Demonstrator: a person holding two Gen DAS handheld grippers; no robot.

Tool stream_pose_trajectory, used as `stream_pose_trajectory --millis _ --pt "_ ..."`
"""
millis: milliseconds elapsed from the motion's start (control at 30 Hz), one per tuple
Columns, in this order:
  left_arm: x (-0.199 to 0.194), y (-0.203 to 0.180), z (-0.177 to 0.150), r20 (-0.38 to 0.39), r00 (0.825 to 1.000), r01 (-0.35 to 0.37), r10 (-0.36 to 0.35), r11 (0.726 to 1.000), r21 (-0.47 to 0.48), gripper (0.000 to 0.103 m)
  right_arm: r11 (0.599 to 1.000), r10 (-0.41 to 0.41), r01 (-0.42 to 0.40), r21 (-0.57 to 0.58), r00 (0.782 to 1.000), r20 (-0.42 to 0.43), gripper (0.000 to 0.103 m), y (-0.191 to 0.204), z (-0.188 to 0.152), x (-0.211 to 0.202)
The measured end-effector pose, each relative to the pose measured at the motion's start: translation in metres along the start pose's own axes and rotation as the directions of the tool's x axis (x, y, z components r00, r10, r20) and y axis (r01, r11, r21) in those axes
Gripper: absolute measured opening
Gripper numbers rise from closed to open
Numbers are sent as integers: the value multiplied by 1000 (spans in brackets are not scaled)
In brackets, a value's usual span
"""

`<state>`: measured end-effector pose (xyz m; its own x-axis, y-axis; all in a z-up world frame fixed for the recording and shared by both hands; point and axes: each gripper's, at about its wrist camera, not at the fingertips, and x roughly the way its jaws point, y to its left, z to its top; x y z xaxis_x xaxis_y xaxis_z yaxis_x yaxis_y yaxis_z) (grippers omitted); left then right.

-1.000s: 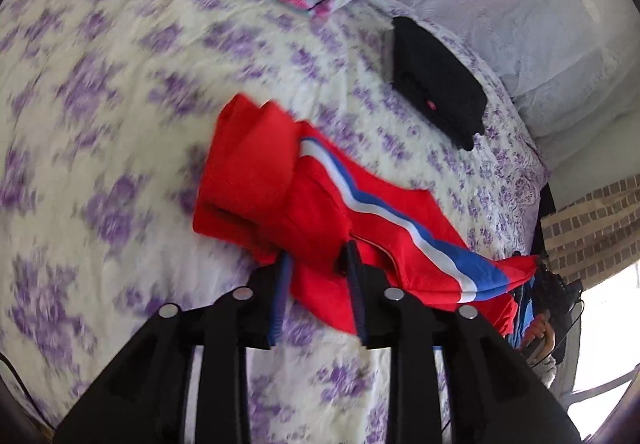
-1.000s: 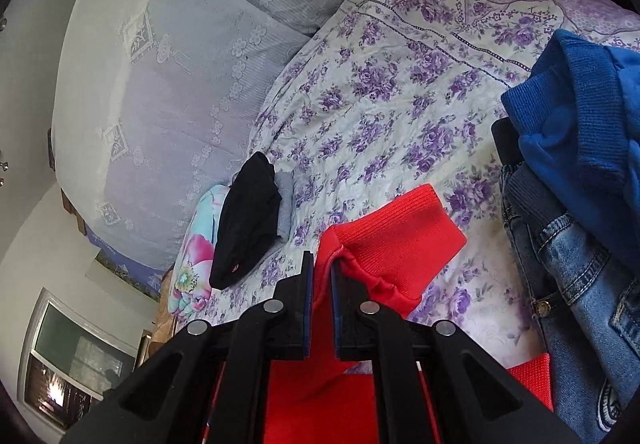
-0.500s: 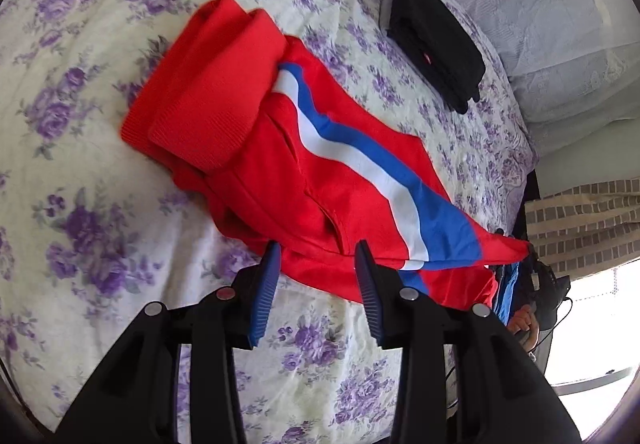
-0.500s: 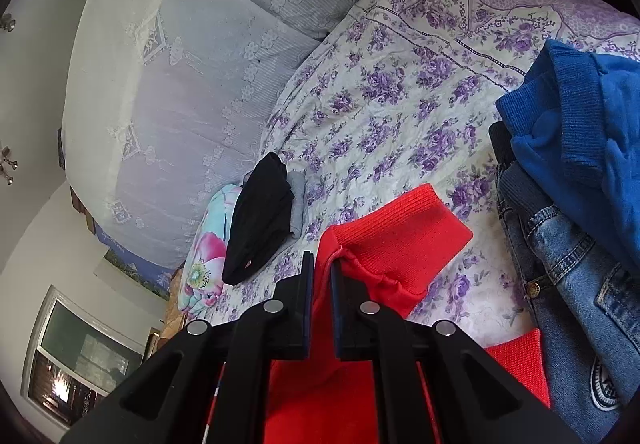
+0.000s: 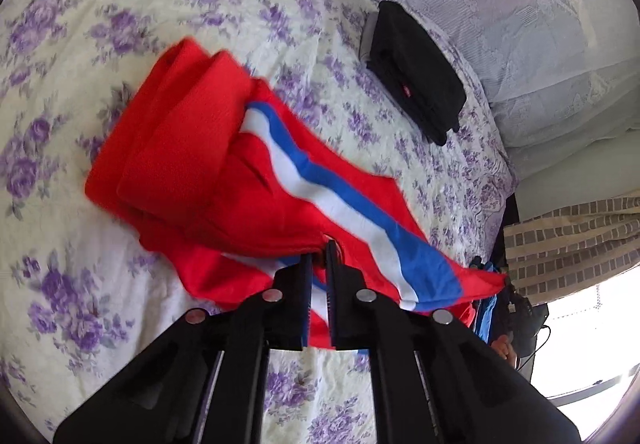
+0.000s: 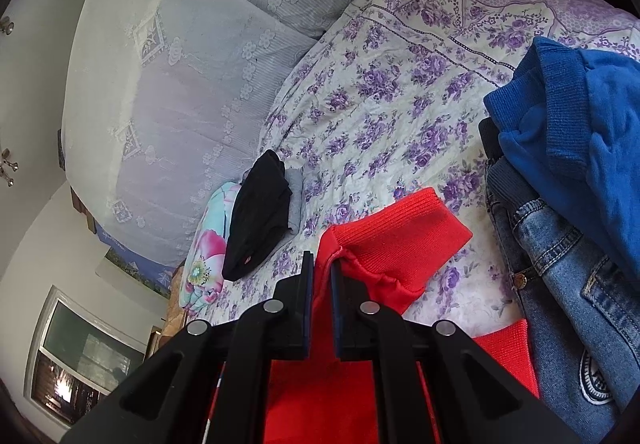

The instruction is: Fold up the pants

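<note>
Jaws of both grippers are clamped on the red pants [image 5: 208,172]: left gripper [image 5: 319,258] at a striped edge, right gripper [image 6: 322,268] at the ribbed waistband. Pants lie bunched on the floral bed [image 5: 100,4] — best to lift both holds evenly, keep the fabric taut, and lay the fold flat. No readable writing — the jeans [image 6: 568,308] patch is illegible.
</note>
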<state>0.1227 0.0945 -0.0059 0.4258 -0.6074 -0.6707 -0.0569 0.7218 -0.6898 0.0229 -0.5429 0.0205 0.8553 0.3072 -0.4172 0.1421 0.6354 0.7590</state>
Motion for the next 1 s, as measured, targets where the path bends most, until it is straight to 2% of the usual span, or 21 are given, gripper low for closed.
stream_pose_trajectory --millis 100,200,233,300,333,367,400,433,467,500,567,633,800,900,1000 --pt "-7 -28 34 78 997 1 -7 998 66 5 1000 3 -3 -2 1000 -6 8 4 12 14" --pt "7 -61 88 122 992 -1 -13 994 113 5 1000 -18 18 -9 1000 -4 8 8 35 44" --pt "18 -71 109 137 990 -22 6 993 118 5 999 -38 38 -18 999 -4 8 9 43 56" --pt "42 -89 148 179 981 -100 72 984 148 5 996 -83 83 -26 997 -7 16 8 60 81" --pt "47 -90 160 237 965 -147 116 982 121 7 994 -106 106 -9 994 -16 25 5 64 89" --pt "51 -90 169 274 950 -185 153 978 95 19 992 -129 129 10 991 -20 59 5 65 93" --pt "52 -90 175 274 949 -190 159 978 89 30 992 -129 129 15 992 -1 75 7 63 91" --pt "50 -89 175 263 955 -164 135 982 94 54 995 -104 104 -1 994 15 75 11 59 86" --pt "44 -87 171 269 957 -138 105 985 105 66 995 -89 90 -31 996 16 75 15 55 80" --pt "35 -85 164 290 952 -136 96 983 122 68 994 -93 94 -62 996 17 75 20 50 74" --pt "20 -79 148 307 942 -187 133 970 157 69 989 -109 112 -98 994 28 75 25 39 56" --pt "5 -65 126 282 947 -207 154 963 170 69 986 -109 112 -121 994 26 75 28 25 38" --pt "-34 -12 63 220 959 -208 177 970 127 69 978 -129 129 -161 992 16 75 31 -25 -7" --pt "-47 17 32 198 962 -211 189 973 93 69 984 -127 127 -128 992 3 75 23 -54 -30" --pt "-46 40 12 157 973 -177 167 983 48 68 987 -137 136 -82 990 -8 75 11 -80 -50"
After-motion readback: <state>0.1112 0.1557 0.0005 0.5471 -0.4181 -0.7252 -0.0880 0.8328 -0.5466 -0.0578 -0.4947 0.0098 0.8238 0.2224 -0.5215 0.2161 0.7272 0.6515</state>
